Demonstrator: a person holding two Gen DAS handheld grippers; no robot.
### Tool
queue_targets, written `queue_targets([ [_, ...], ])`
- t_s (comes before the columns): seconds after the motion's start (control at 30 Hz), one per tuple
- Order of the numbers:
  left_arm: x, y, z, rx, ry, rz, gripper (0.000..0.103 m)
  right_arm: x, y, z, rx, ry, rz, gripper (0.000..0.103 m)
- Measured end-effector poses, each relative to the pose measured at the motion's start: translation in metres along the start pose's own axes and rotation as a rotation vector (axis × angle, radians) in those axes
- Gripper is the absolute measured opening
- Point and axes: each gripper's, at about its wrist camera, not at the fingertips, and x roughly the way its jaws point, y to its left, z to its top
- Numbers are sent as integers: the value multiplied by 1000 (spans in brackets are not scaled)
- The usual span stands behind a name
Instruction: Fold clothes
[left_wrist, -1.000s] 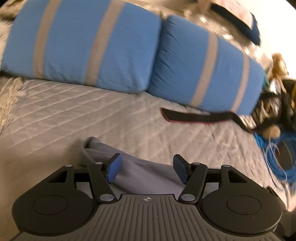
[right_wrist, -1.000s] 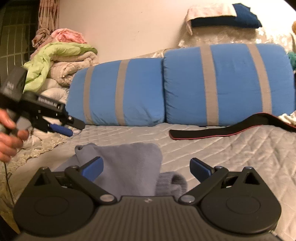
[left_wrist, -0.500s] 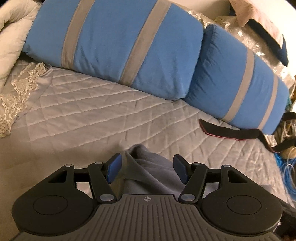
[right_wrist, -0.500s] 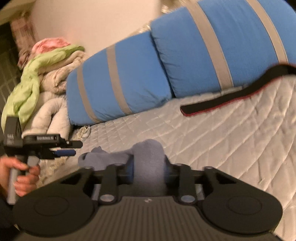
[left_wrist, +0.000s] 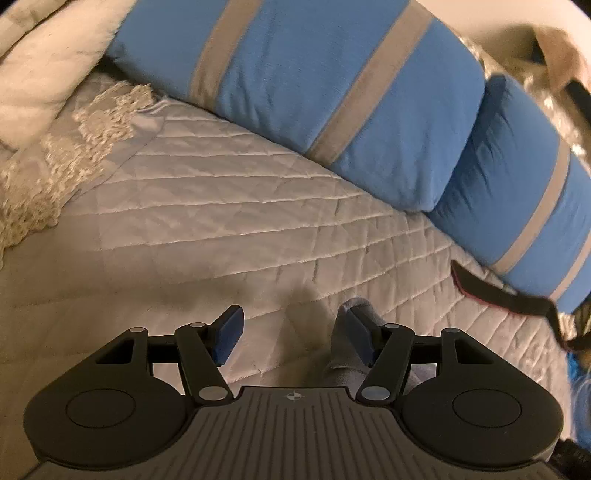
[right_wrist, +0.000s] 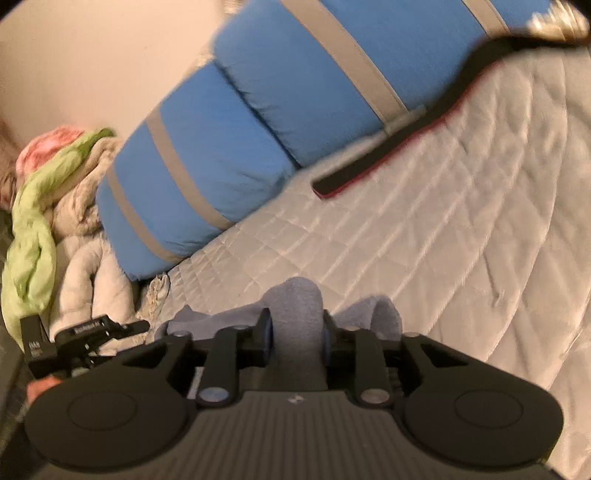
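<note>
we see the right gripper (right_wrist: 294, 336) pinching a bunched fold of the grey garment (right_wrist: 295, 314), which lies on the grey quilted bedspread (right_wrist: 461, 229) in front of the two blue striped pillows (right_wrist: 207, 155). the left gripper (left_wrist: 291, 332) has its fingers spread wide; its right finger touches the cloth edge (left_wrist: 341, 354). a black strap (right_wrist: 388, 147) lies beside the pillows.
</note>
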Motion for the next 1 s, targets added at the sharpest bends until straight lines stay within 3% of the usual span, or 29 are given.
queue_targets([
  [0.03,-4,4,-1,-16,-5,-7,59,-6,8,-1,-55,-26,1,54],
  [0.1,-9,9,-4,-31,4,-22,59,-13,28,-2,-197,-72,-5,60],
  [0.2,-9,7,-9,37,32,-48,59,-12,60,-3,-414,-92,-29,69],
  [0.33,-6,-3,-20,171,64,-47,59,10,98,-7,-623,-54,-56,65],
  [0.43,-7,-6,-28,209,70,-85,59,33,127,-9,-762,-12,-58,60],
  [0.57,-7,-8,-34,227,93,-112,59,59,169,-12,-927,52,-23,57],
  [0.67,-6,-9,-38,252,117,-99,59,88,195,-18,-1089,101,-13,62],
  [0.83,-3,-7,-39,273,137,-82,60,140,214,-27,-1238,228,9,50],
  [1.0,0,-3,-37,257,156,-81,60,168,225,-44,-1356,331,45,46],
])
